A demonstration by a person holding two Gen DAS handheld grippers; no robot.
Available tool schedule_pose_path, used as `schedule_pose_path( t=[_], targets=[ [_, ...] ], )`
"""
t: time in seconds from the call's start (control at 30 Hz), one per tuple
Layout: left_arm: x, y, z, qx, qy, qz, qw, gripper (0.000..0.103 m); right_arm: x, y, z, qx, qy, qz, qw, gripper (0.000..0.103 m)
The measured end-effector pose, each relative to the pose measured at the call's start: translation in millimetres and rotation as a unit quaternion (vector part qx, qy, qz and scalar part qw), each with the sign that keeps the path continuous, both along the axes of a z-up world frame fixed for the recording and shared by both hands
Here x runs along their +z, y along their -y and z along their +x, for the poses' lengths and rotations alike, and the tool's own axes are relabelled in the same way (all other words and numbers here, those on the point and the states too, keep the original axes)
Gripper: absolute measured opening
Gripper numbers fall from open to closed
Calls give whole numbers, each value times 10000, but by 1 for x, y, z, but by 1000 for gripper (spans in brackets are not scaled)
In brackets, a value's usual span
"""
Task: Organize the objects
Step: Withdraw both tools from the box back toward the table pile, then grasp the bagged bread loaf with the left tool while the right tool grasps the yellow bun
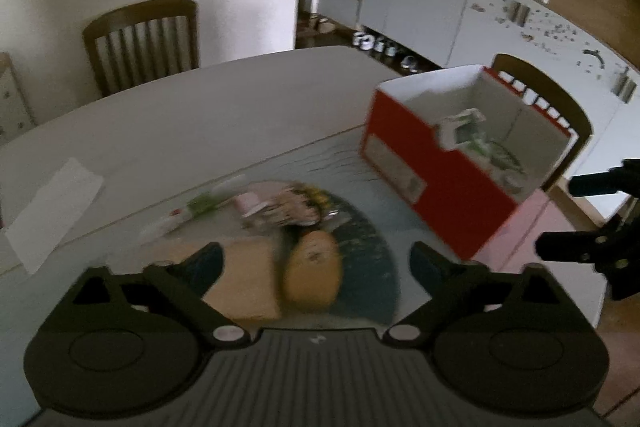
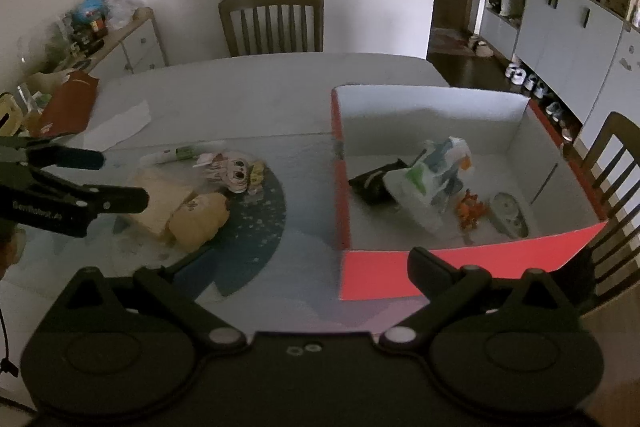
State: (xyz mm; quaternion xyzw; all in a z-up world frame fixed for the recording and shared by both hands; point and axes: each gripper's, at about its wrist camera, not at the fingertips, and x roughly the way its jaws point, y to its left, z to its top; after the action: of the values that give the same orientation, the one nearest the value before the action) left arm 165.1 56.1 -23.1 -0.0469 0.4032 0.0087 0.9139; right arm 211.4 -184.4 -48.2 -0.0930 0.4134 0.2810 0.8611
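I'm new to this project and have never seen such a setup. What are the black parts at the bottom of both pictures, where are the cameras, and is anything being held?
No robot here: a person carries a hand-held gripper in each hand, each with a camera looking along its two fingers. The black parts below are the left hand-held gripper in one view and the right hand-held gripper in the other. Both are open and hold nothing. On the table stands a red box already holding a plastic bag and small items. Beside it lie a tan pouch, a cartoon figure and a tube, still outside the box.
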Motion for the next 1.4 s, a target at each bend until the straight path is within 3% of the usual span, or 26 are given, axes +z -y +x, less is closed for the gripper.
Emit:
schedule_pose_path(
  t=[0.2, 0.6, 1.03, 1.27, 1.4],
  targets=[
    [-17, -29, -6, -5, -30, 143, 9999, 102, -8, -29, -2, -55, -88, -83, 9999, 101],
    [-60, -72, -2, -1099, -240, 696, 9912, 102, -26, -77, 8, -86, -196, -391, 9990, 101],
    [-84, -70, 13, -2531, -112, 1524, 9553, 102, -46, -118, 23, -58, -371, -577, 9976, 101],
    [-92, -69, 31, -3209, -170, 1687, 9318, 102, -55, -134, 30, 20, -541, -577, 9969, 101],
    [-96, -70, 41, -3429, -160, 1716, 9234, 102, -62, -141, 36, -52, -654, -607, 9960, 101]
  ],
)
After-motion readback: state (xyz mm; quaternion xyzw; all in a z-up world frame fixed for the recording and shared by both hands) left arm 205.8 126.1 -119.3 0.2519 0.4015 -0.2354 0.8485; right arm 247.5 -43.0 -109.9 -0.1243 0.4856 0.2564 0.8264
